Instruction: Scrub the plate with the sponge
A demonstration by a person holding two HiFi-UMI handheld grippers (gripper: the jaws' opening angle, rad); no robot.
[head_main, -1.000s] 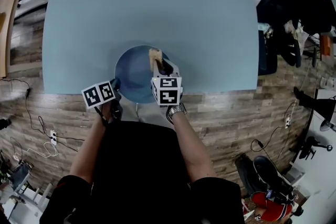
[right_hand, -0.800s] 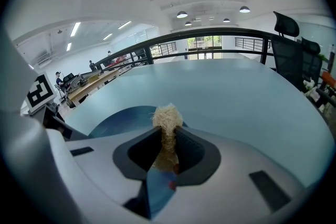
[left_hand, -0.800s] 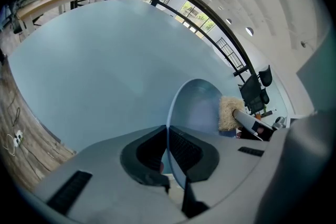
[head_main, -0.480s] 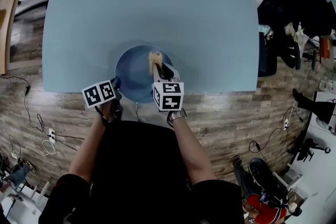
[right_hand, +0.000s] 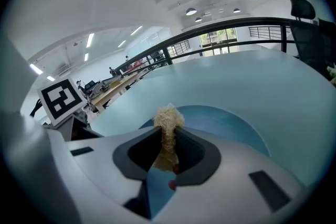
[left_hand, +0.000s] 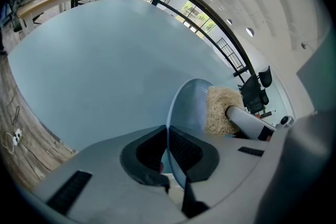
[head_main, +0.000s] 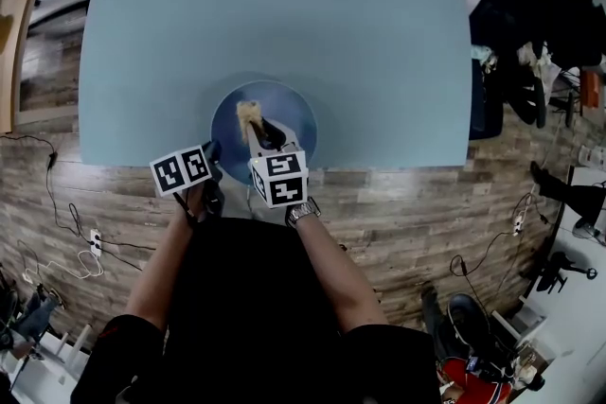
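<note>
A round blue plate (head_main: pixel 289 123) lies on the light blue table (head_main: pixel 284 14) close to its near edge. My left gripper (head_main: pixel 210 151) is shut on the plate's near-left rim; the rim (left_hand: pixel 169 128) runs edge-on between its jaws. My right gripper (head_main: pixel 254 130) is shut on a tan fibrous sponge (head_main: pixel 247 114) and presses it on the plate's left half. The same sponge (right_hand: pixel 168 119) sticks up between the right jaws, with the plate (right_hand: pixel 231 123) beyond. From the left gripper view the sponge (left_hand: pixel 221 111) rests against the plate's face.
The table's near edge (head_main: pixel 379 167) runs just under the plate, with wood floor (head_main: pixel 407 213) below. Cables (head_main: pixel 57 222) lie on the floor at left. Dark chairs and bags (head_main: pixel 530 33) crowd the right side. A wooden bench (head_main: pixel 14 33) stands at far left.
My right gripper has slid the sponge leftward across the plate, from its right-centre to its left half. The left gripper and the plate have stayed put.
</note>
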